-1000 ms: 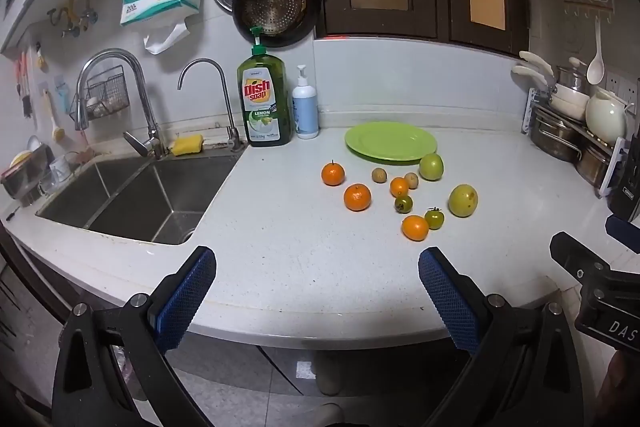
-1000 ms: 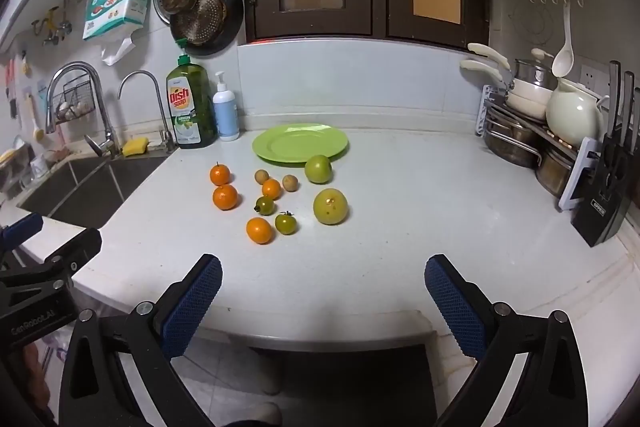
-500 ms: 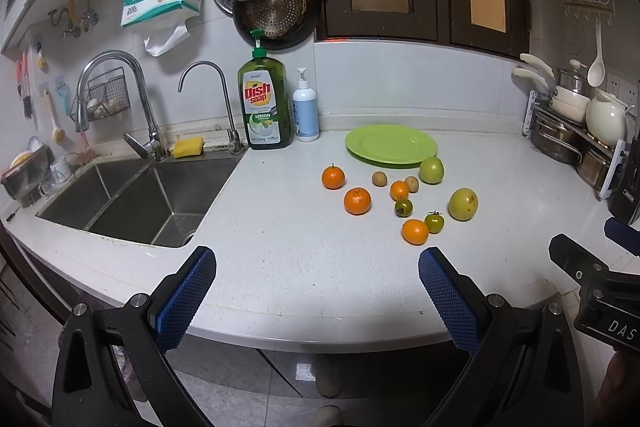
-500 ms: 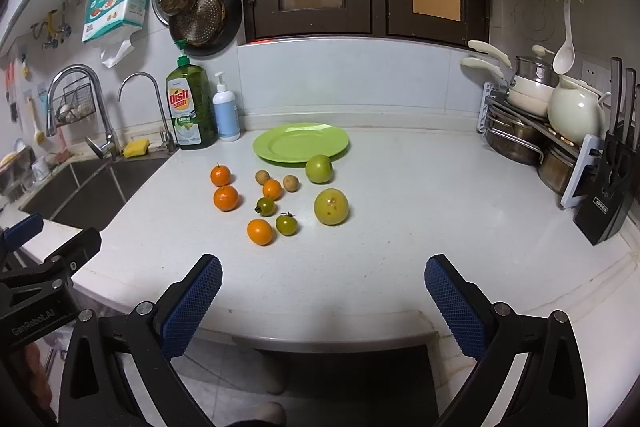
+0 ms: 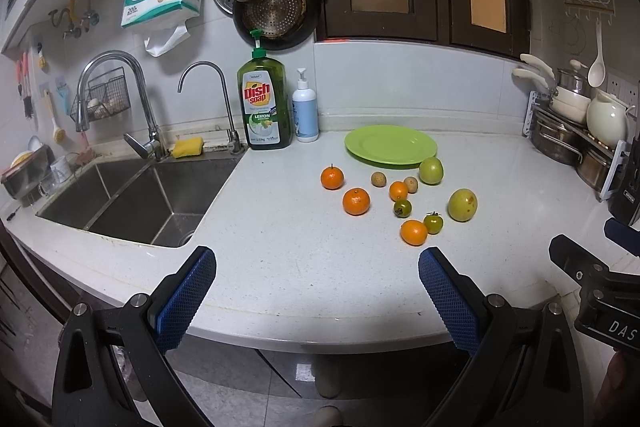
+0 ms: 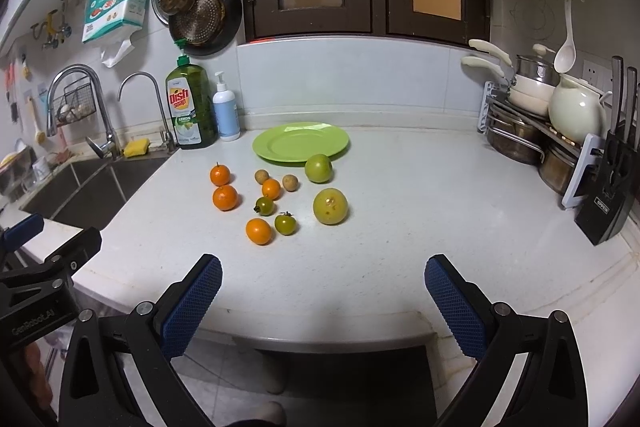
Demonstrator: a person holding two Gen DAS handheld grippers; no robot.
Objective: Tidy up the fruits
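Both grippers have crept a little toward the counter (image 6: pixel 400 187) since a second ago; the fruit itself has not stirred. Left gripper (image 5: pixel 316 291) and right gripper (image 6: pixel 322 291) each hang just off the near edge, jaws spread wide, nothing between the pads.

All ten fruits lie loose on the counter, none on the green plate (image 6: pixel 301 145) at the far side. Two oranges (image 6: pixel 225 197) sit at the left of the cluster, two brown longans (image 6: pixel 261 176) and a small orange (image 6: pixel 271 188) in the middle, two green tomatoes (image 6: pixel 285 223) and another orange (image 6: pixel 259 231) nearer. A spotted yellow-green fruit (image 6: pixel 330 206) lies on the right, and a green apple (image 6: pixel 318 168) is touching or almost touching the plate's rim.

Judging from this, the job is only starting, with the plate as the likely home. A sensible first pick is the near orange or the spotted fruit, each with free space around it. Come down with the pads either side of the widest part, close gently so round fruit does not squirt out, and avoid nudging the neighbouring tomato, which would roll.
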